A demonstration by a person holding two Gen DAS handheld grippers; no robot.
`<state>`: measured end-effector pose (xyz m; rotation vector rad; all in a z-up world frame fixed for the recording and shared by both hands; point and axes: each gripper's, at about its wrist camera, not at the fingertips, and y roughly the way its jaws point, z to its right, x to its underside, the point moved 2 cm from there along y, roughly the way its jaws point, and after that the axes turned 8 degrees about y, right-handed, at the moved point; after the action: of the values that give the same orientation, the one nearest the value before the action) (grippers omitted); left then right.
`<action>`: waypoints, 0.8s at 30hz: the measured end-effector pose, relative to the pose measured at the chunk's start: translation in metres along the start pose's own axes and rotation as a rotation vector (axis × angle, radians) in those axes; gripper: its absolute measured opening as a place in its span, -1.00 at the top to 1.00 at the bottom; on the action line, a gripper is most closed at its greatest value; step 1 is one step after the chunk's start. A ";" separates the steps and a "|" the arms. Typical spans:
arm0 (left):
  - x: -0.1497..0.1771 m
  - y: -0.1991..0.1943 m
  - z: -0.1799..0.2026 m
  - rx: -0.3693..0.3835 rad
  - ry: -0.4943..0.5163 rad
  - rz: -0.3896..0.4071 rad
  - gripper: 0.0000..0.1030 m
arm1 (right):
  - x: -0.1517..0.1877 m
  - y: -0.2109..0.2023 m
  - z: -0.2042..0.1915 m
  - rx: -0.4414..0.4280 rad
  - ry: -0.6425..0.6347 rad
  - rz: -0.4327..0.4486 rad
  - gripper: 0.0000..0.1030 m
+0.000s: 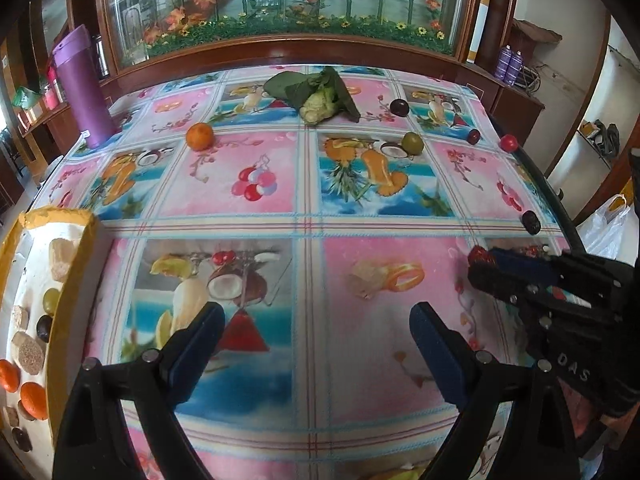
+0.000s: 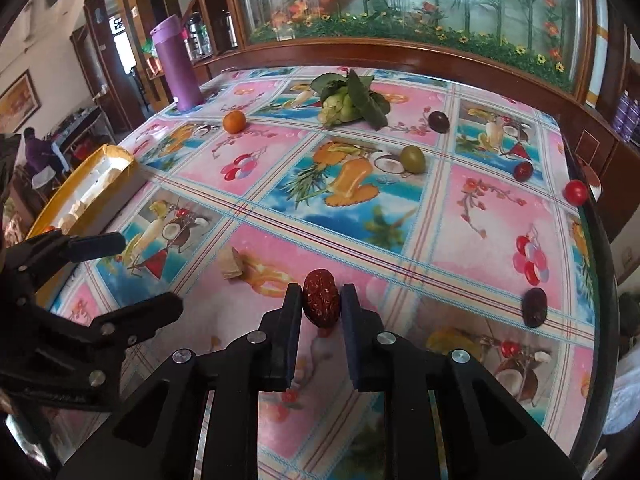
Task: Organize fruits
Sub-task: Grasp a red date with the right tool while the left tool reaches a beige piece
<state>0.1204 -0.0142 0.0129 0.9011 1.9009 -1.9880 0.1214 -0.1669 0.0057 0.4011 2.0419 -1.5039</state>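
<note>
Right gripper [image 2: 321, 300] is clenching a wrinkled red date [image 2: 321, 298] above the counter [image 2: 460, 216].
Left gripper [image 1: 316, 320] is hanging spread and empty beside the yellow-rimmed tray [image 1: 70, 280].

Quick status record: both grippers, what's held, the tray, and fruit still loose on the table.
right gripper: shut on the red date
left gripper: open, nothing between its fingers
tray: yellow-rimmed, at the table's left edge; already holds oranges, a green fruit, a dark fruit
loose fruit: orange, green fruit, dark plum, red tomato
other: leafy vegetable, purple flask
</note>
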 end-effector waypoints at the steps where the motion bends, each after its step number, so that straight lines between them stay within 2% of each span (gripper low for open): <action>1: -0.004 0.004 0.003 0.005 0.003 0.000 -0.85 | 0.002 -0.002 0.004 0.000 0.011 -0.002 0.62; 4: -0.011 0.015 0.011 0.006 0.017 -0.004 -0.73 | 0.007 -0.008 0.015 0.006 0.043 -0.008 0.62; 8: -0.011 0.030 0.016 0.021 0.012 -0.040 -0.21 | 0.010 -0.012 0.023 0.007 0.076 -0.007 0.62; 10: -0.010 0.031 0.017 0.004 0.033 -0.016 -0.07 | 0.012 -0.014 0.026 0.007 0.092 -0.005 0.62; 14: -0.008 0.028 0.014 0.000 0.051 -0.015 0.38 | 0.016 -0.018 0.026 0.007 0.115 -0.005 0.62; 16: -0.006 0.024 0.008 0.037 0.016 -0.027 0.47 | 0.018 -0.020 0.024 0.018 0.112 -0.005 0.62; 24: 0.033 -0.009 -0.015 0.023 -0.045 -0.037 0.47 | 0.030 -0.040 0.010 0.032 0.102 0.018 0.62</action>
<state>0.0936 0.0090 0.0020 0.8260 1.8870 -2.0380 0.0786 -0.1923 0.0164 0.5175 2.0886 -1.5361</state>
